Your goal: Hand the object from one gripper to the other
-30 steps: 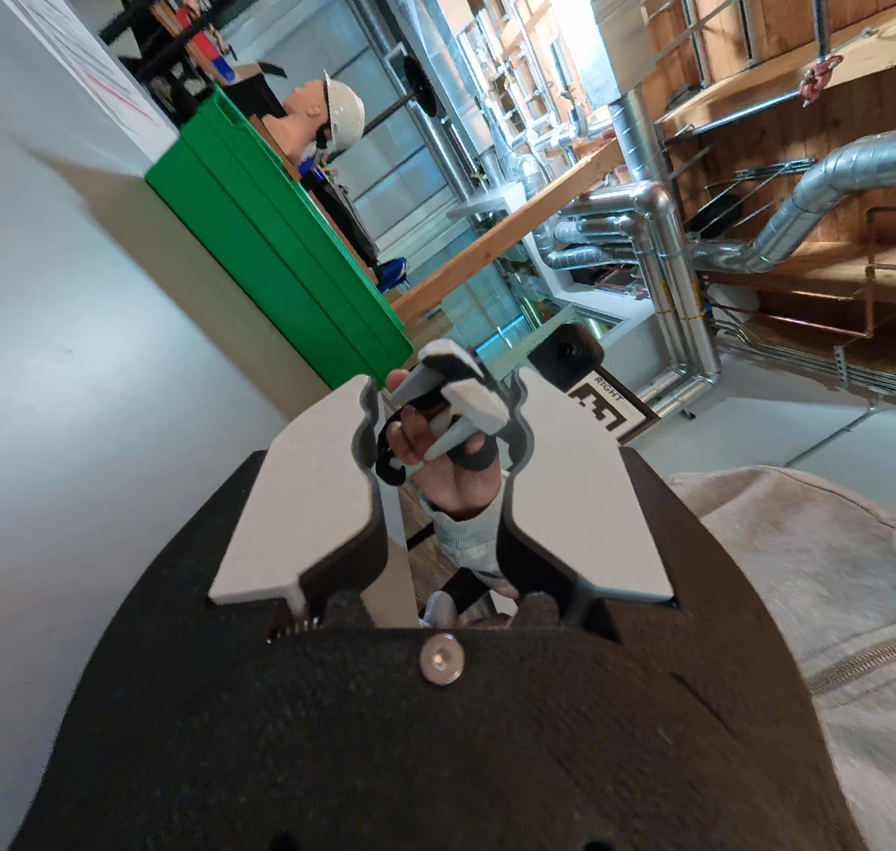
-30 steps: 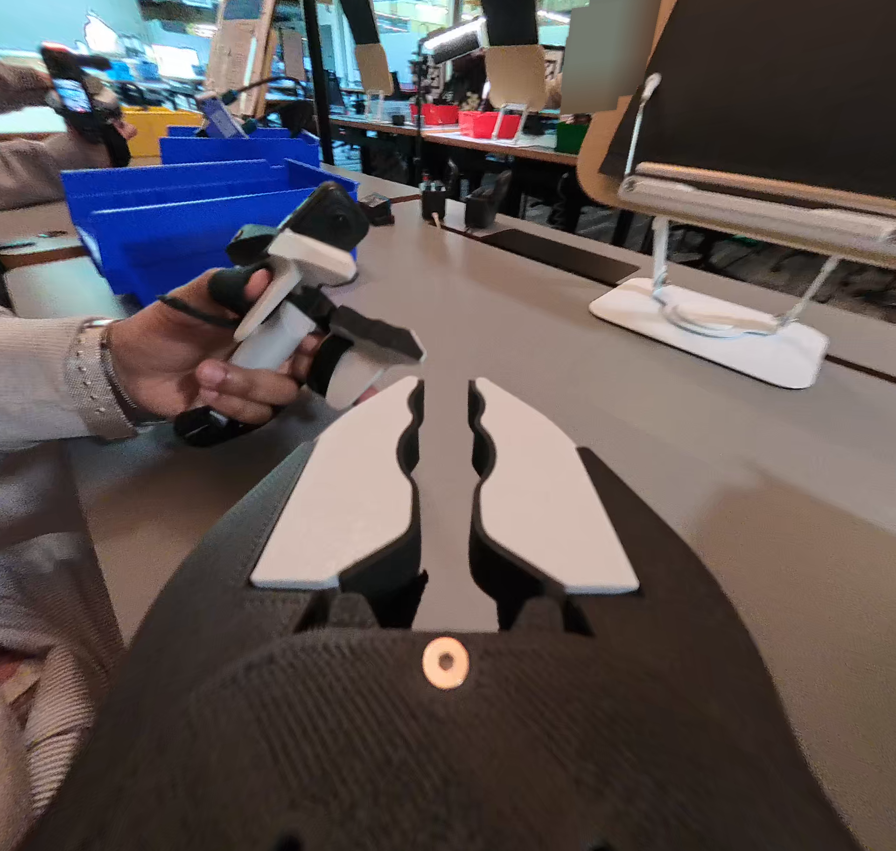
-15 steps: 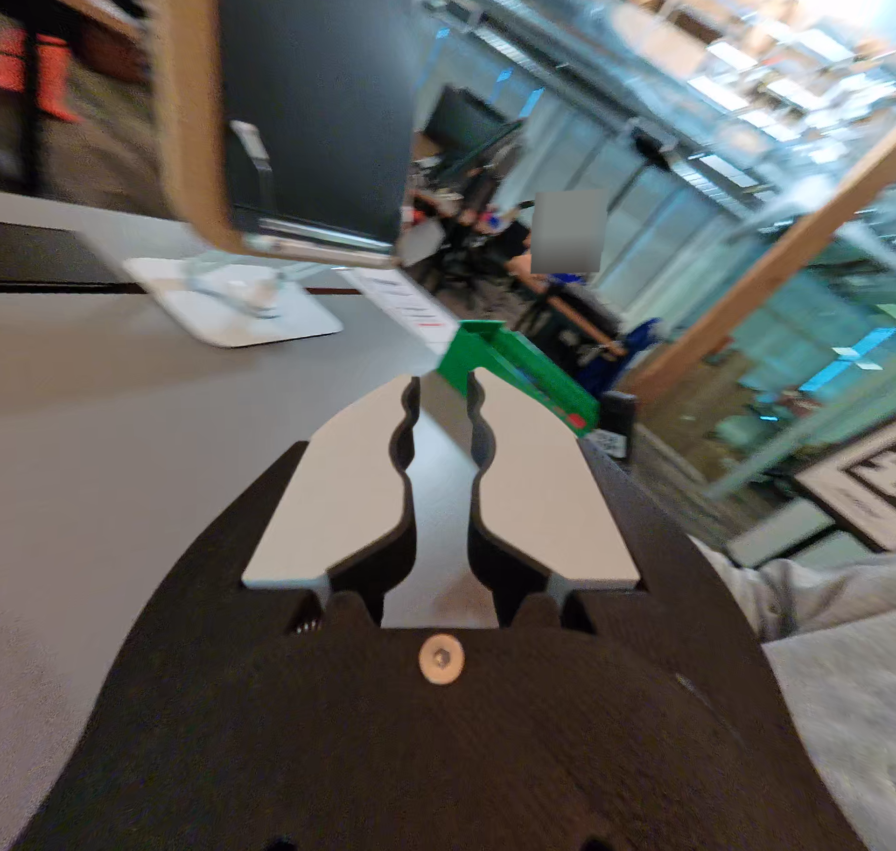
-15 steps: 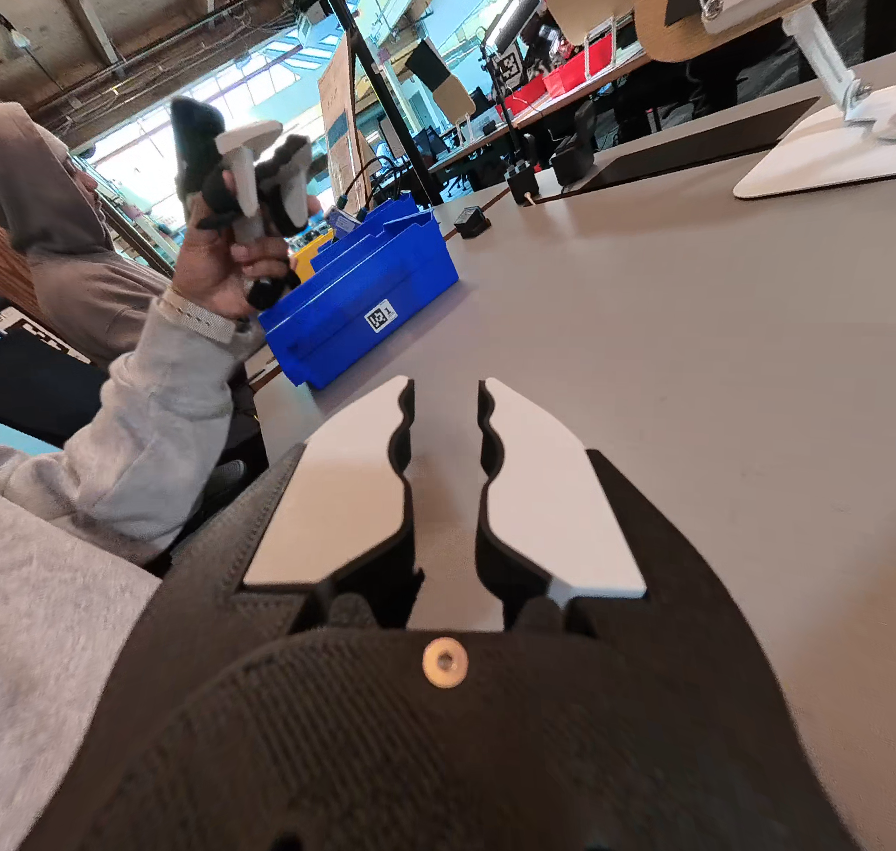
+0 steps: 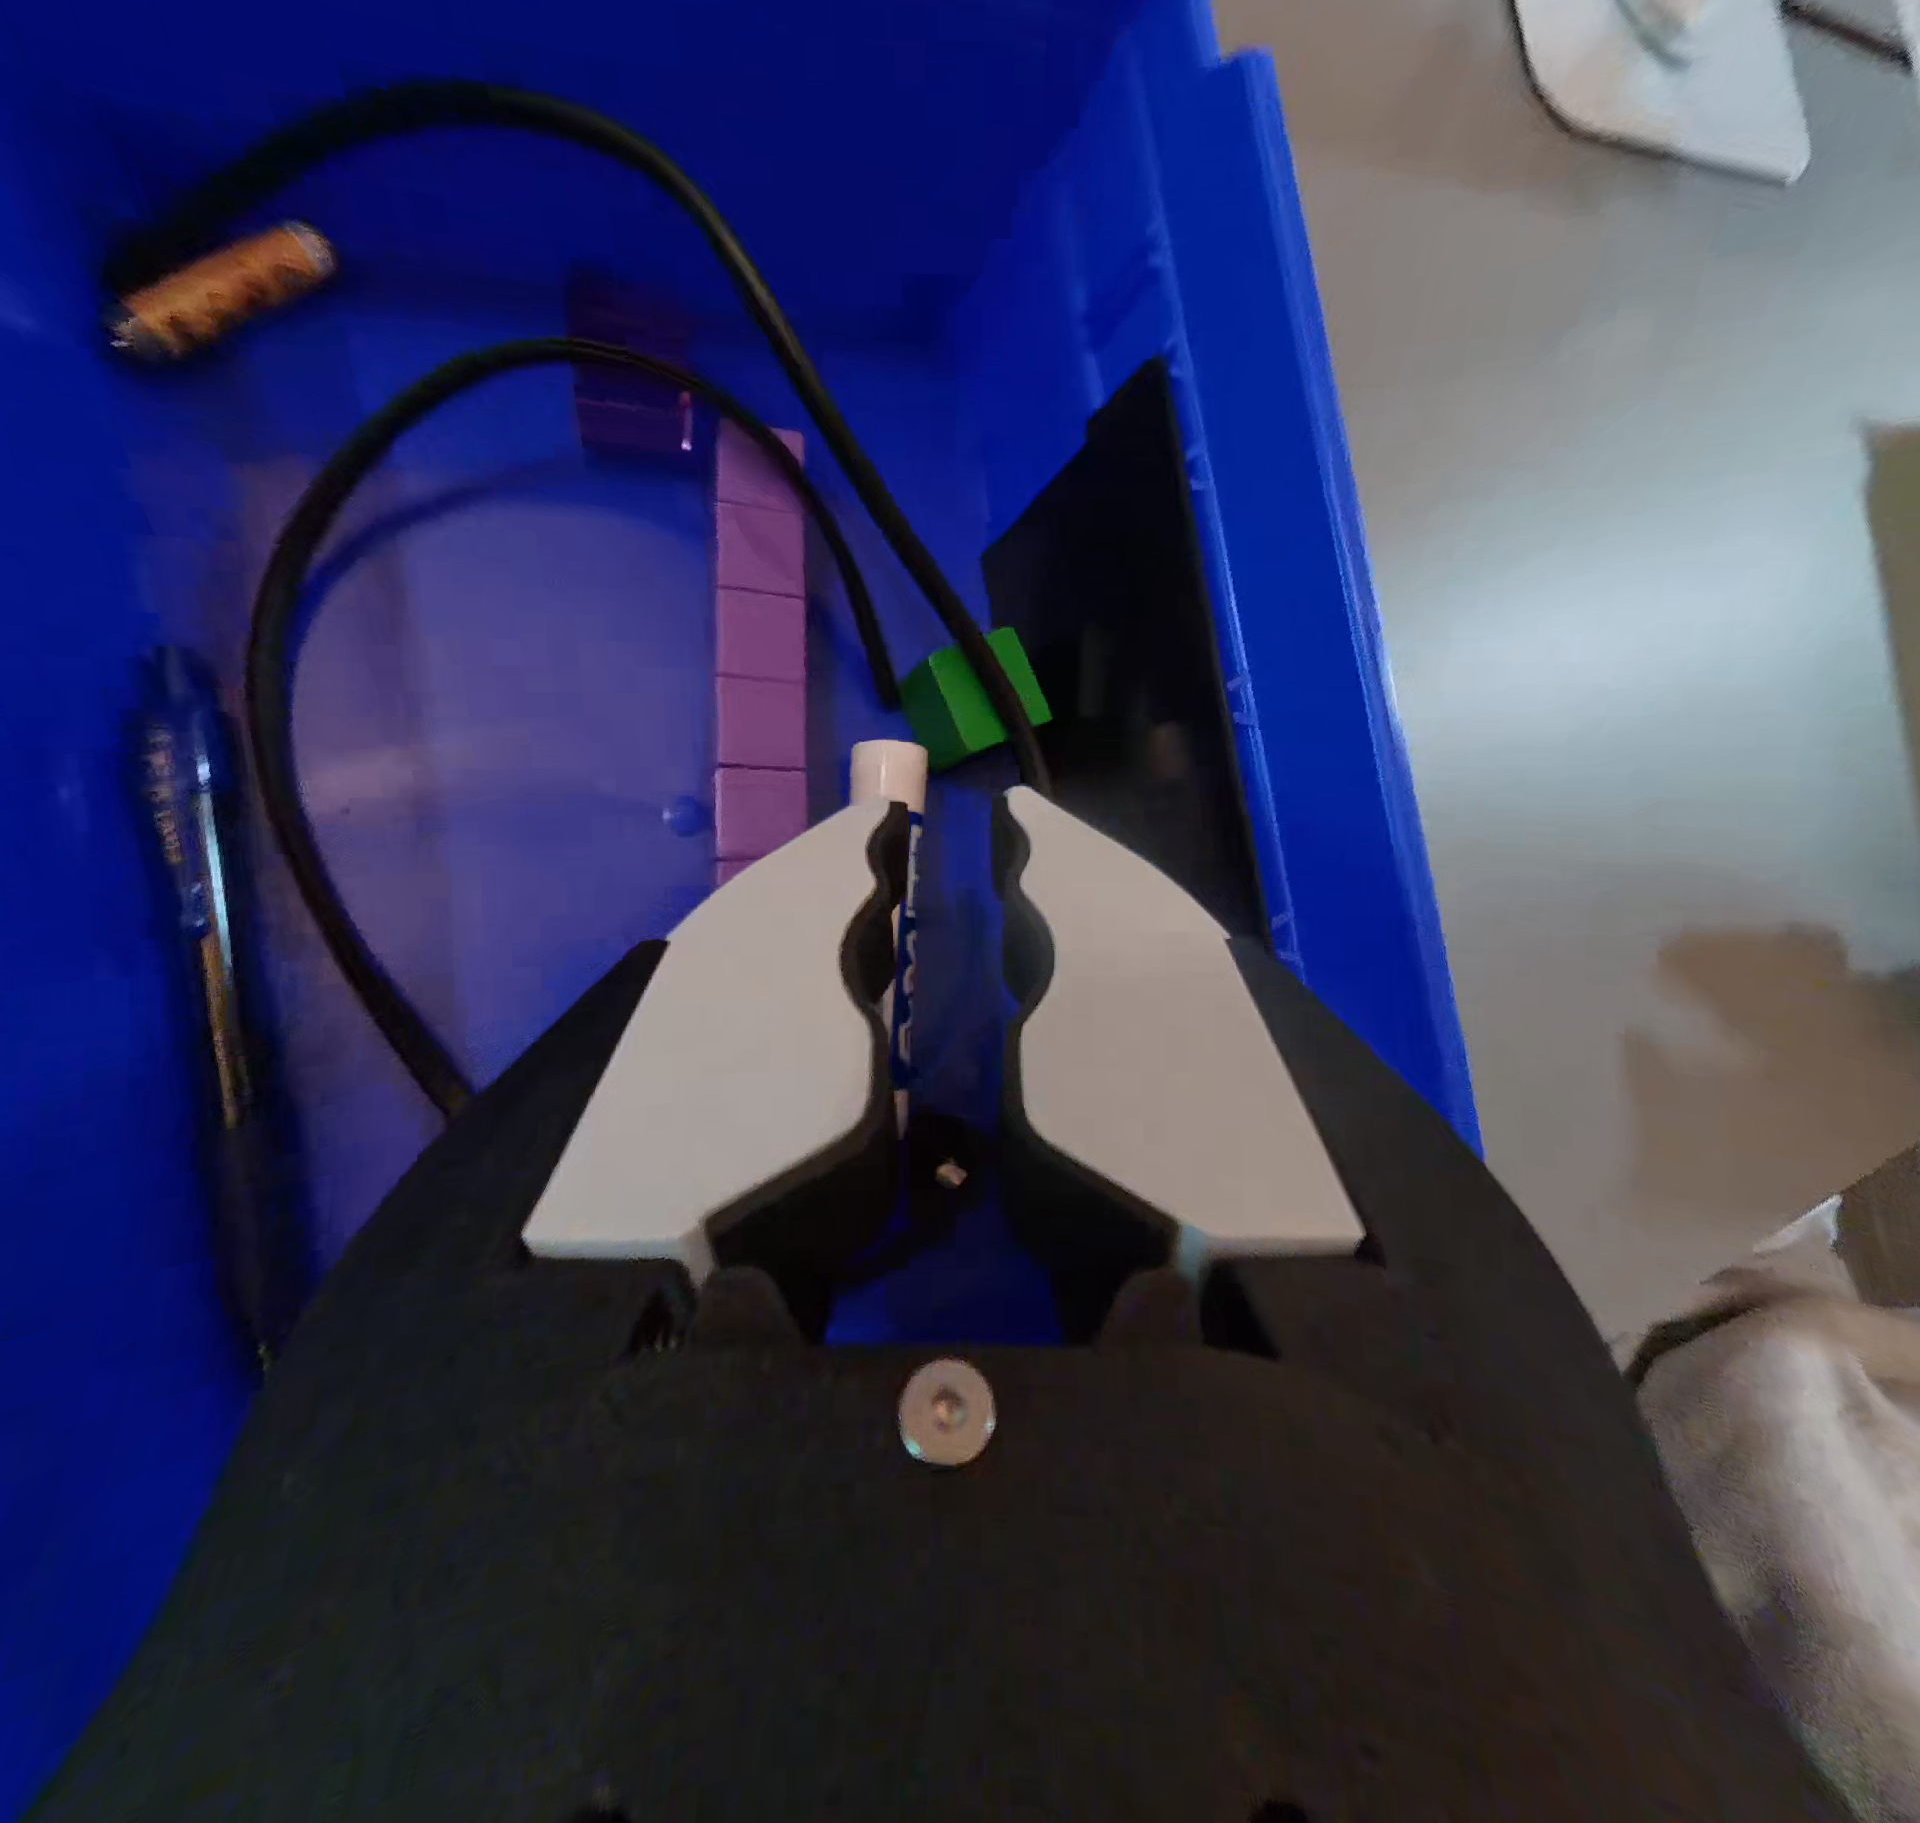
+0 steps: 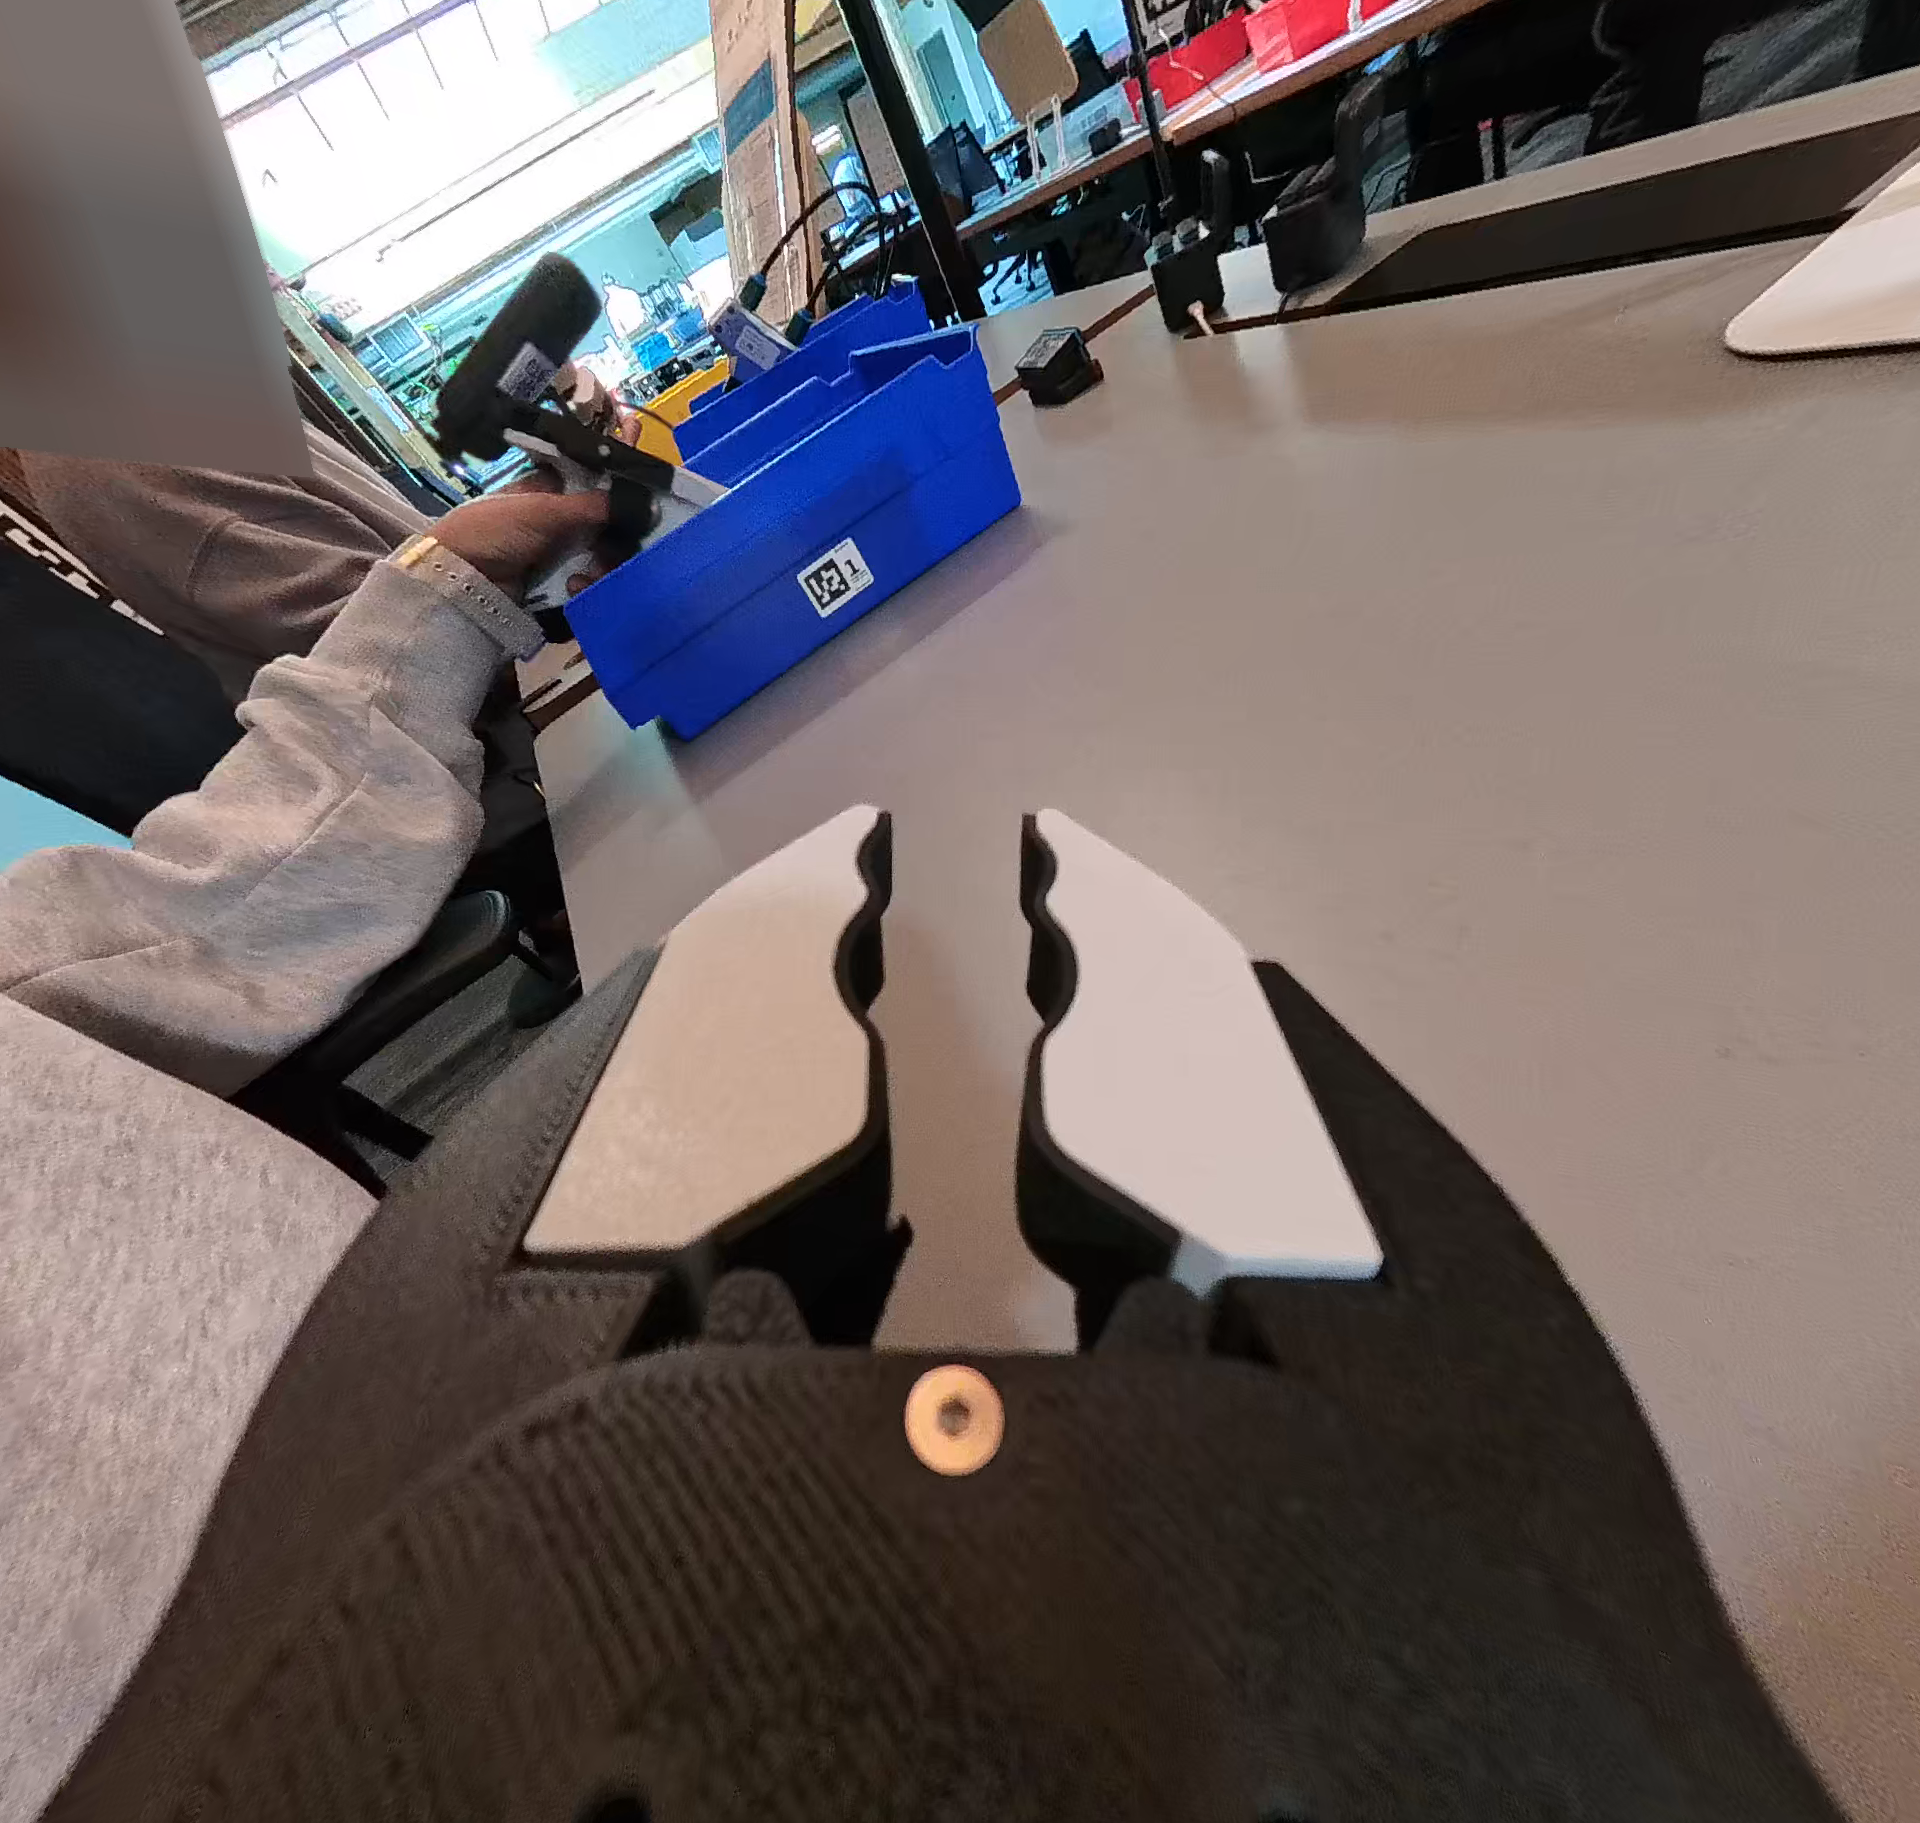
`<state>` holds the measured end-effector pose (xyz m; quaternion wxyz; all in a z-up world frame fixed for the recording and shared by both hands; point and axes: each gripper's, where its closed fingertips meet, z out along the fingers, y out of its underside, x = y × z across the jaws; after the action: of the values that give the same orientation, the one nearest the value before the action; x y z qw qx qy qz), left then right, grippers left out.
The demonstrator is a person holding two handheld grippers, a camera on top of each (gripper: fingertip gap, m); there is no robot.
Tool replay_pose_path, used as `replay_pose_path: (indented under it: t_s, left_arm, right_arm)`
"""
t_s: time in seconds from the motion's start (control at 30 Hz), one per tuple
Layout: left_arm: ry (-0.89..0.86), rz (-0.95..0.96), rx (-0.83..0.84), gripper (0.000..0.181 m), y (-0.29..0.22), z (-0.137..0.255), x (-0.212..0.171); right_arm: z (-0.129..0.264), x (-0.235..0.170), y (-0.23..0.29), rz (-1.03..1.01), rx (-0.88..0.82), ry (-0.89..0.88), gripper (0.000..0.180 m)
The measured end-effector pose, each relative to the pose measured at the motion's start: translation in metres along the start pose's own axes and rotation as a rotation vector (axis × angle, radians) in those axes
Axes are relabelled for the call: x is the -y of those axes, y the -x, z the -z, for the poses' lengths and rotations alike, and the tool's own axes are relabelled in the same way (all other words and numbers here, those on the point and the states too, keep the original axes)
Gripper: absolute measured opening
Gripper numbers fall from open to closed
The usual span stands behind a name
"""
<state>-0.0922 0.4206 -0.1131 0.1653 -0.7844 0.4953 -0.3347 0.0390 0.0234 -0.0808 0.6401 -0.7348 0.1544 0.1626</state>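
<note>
Both grippers—L [image 5: 943, 809] over blue bin [image 5: 1299, 630] pen [image 5: 896, 900], R [image 6: 954, 823] idle—agape, apparently empty.

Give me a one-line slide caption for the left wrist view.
Open left gripper poised over a white-capped pen inside a blue bin of cables and blocks.

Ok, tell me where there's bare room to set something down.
Grey tabletop is bare between the blue plastic bin and the open right gripper, out to the white stand base. Inside the bin it is crowded: black cable, purple block strip, green cube, left gripper.
</note>
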Motion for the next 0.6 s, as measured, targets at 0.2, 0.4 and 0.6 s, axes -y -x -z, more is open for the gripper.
replay_pose_path:
  t_s: [0.2,0.4,0.6]
  left_arm:
    - [0.235,-0.134,0.109,0.025,0.003,-0.026,-0.030]
    - [0.286,-0.159,0.163,0.028,0.011,-0.032,-0.038]
    - [0.359,-0.230,0.228,0.022,0.014,-0.038,-0.044]
  right_arm:
    - [0.000,-0.001,0.001,-0.015,0.005,-0.004,0.024]
    - [0.002,0.002,0.001,-0.043,0.019,-0.020,0.024]
    - [0.003,0.005,0.002,-0.075,0.036,-0.038,0.024]
